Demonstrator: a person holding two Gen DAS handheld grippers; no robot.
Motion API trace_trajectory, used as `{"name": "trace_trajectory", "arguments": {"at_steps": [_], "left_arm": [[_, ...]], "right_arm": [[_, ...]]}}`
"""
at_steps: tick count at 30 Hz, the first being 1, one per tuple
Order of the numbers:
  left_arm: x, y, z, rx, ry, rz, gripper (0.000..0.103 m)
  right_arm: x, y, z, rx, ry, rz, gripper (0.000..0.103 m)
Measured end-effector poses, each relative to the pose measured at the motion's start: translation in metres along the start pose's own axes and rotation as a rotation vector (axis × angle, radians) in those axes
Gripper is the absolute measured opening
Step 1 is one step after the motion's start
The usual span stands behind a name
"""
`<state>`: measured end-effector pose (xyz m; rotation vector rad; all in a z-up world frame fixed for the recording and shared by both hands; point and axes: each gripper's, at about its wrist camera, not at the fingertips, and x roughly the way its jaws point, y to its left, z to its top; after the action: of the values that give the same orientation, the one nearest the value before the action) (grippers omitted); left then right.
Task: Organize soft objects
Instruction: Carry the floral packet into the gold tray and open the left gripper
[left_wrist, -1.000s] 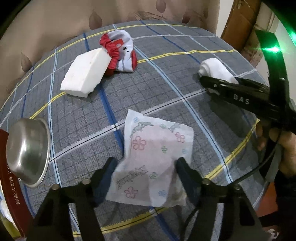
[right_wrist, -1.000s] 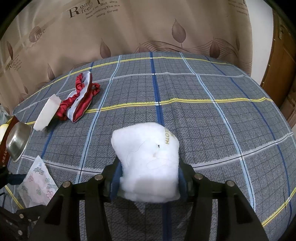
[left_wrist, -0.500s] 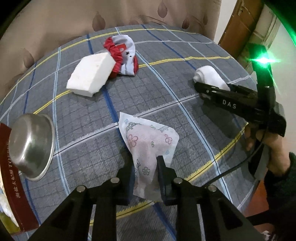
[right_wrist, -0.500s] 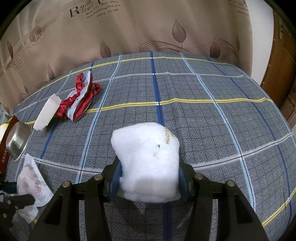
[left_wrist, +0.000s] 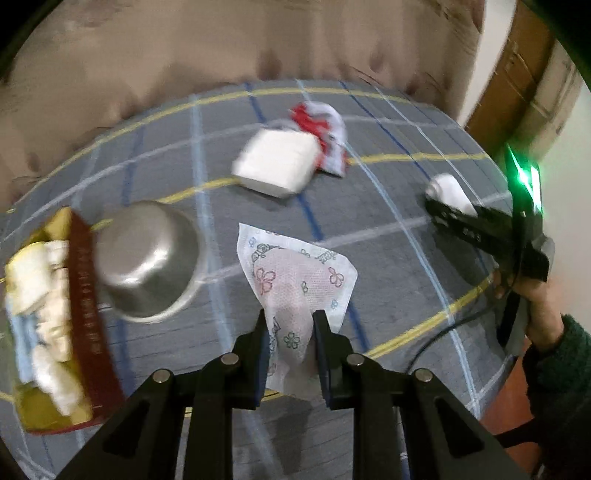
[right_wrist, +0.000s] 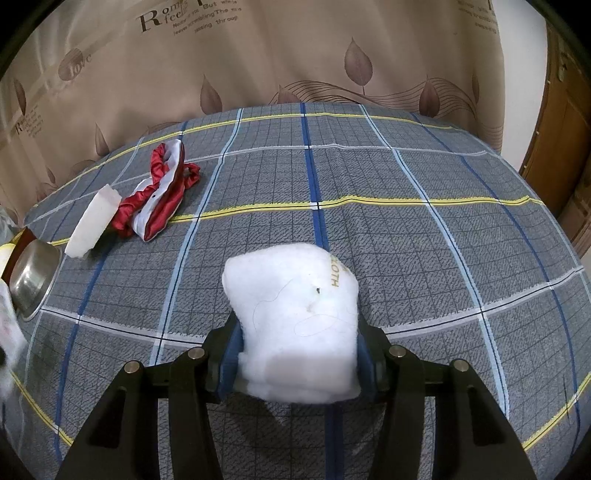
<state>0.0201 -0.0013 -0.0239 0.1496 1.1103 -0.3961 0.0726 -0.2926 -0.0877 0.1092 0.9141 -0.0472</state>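
My left gripper (left_wrist: 290, 328) is shut on a white floral-print wipe packet (left_wrist: 295, 273) and holds it lifted above the plaid tablecloth (left_wrist: 388, 258). My right gripper (right_wrist: 297, 343) is shut on a rolled white cloth (right_wrist: 295, 314), low over the tablecloth (right_wrist: 406, 229); it also shows in the left wrist view (left_wrist: 448, 190). A white foam block (left_wrist: 277, 166) and a red-and-white fabric piece (left_wrist: 325, 133) lie at the back, also in the right wrist view as the block (right_wrist: 92, 221) and the fabric (right_wrist: 159, 192).
A steel bowl (left_wrist: 147, 258) lies tipped on the left, beside a red-and-gold box (left_wrist: 51, 314) holding white soft items. The bowl (right_wrist: 31, 273) shows at the right view's left edge. A beige curtain (right_wrist: 295, 55) hangs behind the table.
My left gripper has closed on the wipe packet, lifted it and swung left toward the bowl and box. The right gripper has stayed still with the white cloth.
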Motion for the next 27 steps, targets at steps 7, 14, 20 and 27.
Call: {"name": "trace_trajectory", "arguments": {"at_steps": [7,14,20,27], "left_arm": [[-0.036,0.06,0.0,-0.093,-0.039,0.101,0.022],[-0.066,0.135,-0.011,-0.227,-0.069,0.214,0.022],[-0.075,0.189,-0.018,-0.321,-0.067,0.282,0.022],[-0.049,0.221,-0.029,-0.356,-0.027,0.298,0.022]], "right_arm": [[0.001,0.0,0.0,0.001,0.0,0.0,0.051],[0.001,0.0,-0.001,0.001,0.0,-0.001,0.051],[0.001,0.0,0.0,-0.003,0.001,-0.004,0.051],[0.001,-0.001,0.0,-0.007,0.002,-0.009,0.051]]}}
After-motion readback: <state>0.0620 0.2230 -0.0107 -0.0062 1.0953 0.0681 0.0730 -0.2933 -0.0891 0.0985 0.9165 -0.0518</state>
